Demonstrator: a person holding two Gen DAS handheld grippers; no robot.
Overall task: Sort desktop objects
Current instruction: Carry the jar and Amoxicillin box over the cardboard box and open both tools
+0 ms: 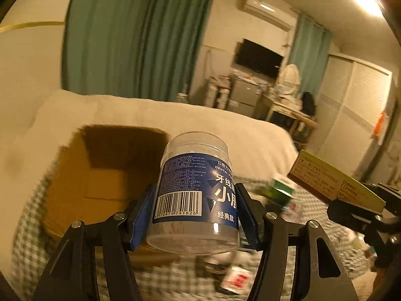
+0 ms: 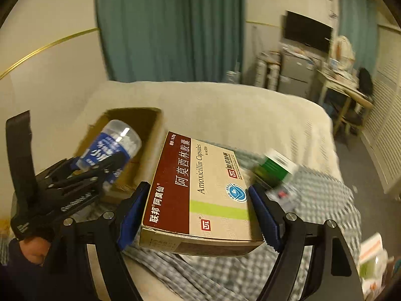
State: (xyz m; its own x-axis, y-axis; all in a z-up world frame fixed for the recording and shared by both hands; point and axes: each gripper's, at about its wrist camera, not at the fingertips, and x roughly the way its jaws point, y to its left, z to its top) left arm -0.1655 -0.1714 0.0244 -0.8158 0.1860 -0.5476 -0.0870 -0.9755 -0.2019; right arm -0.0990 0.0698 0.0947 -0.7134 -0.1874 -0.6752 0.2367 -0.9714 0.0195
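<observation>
Carton (image 1: pixel 105 175): open cardboard, left of frame on the bed; I judge it the drop spot.
Jar (image 1: pixel 195 190): centre of the left view, clamped at mid-body in my left claw (image 1: pixel 196 215). Clear plastic, light, slick; I'd keep the pads on the label. Reads "DENTAL", barcode ending 741626.
Box (image 2: pixel 200 190): centre of the right view, held across its long edges by my right claw (image 2: pixel 200 215). Thin card, light, crushable. Reads "Amoxicillin Capsules".
Green pack (image 2: pixel 273 168): right, blurred, on the checked cloth.
</observation>
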